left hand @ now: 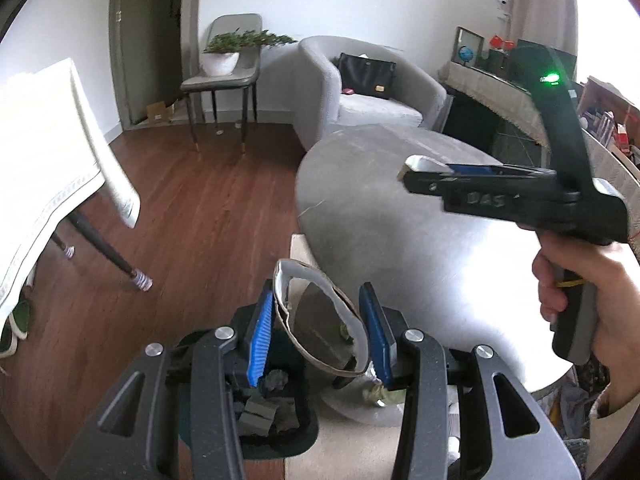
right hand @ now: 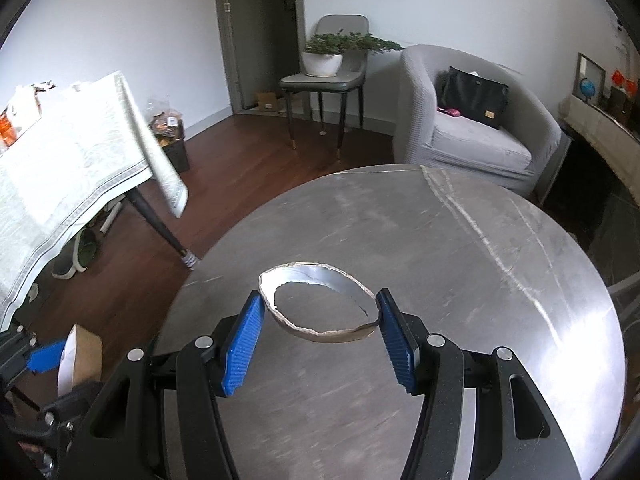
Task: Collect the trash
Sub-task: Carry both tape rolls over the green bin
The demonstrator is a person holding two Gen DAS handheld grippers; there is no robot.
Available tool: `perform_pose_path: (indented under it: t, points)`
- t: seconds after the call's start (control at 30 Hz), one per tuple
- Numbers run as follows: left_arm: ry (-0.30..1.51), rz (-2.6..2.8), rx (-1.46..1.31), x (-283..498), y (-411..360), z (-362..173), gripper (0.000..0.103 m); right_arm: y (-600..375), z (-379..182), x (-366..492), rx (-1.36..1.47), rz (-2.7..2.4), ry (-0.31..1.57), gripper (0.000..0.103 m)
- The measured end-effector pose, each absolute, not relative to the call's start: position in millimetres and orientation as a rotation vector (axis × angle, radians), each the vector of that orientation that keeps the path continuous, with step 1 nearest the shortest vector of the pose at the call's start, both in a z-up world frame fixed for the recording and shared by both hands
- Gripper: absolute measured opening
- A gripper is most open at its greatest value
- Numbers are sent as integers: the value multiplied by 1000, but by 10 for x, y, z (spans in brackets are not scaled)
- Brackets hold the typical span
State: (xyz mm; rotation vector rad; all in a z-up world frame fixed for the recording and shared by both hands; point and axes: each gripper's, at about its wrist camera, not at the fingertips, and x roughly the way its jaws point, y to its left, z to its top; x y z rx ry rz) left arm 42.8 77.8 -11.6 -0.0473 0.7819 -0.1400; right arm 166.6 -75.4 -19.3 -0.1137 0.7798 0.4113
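My left gripper [left hand: 318, 330] is shut on a torn cardboard ring [left hand: 320, 316], brown outside and white inside, and holds it above a dark bin [left hand: 280, 420] on the floor that has scraps in it. My right gripper [right hand: 320, 340] is shut on a second torn cardboard ring [right hand: 320, 304], held squeezed between the blue pads [right hand: 244, 340] over the round grey table [right hand: 440, 260]. The right gripper also shows in the left wrist view [left hand: 416, 168], above the table [left hand: 420, 240]. The left gripper with its ring shows at the lower left of the right wrist view [right hand: 60, 360].
A grey armchair [right hand: 472, 128] with a black bag stands behind the round table. A chair with a potted plant [right hand: 332, 56] is by the wall. A table with a white cloth [right hand: 72, 160] stands at the left, a full box [right hand: 172, 140] beside it. Wooden floor lies between.
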Motion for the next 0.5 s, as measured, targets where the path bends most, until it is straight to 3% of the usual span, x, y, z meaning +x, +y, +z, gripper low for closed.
perform_pose_path:
  t: [0.5]
  points:
    - [855, -11, -93, 239, 1547, -471, 45, -248, -173, 1145, -126, 539, 740, 59]
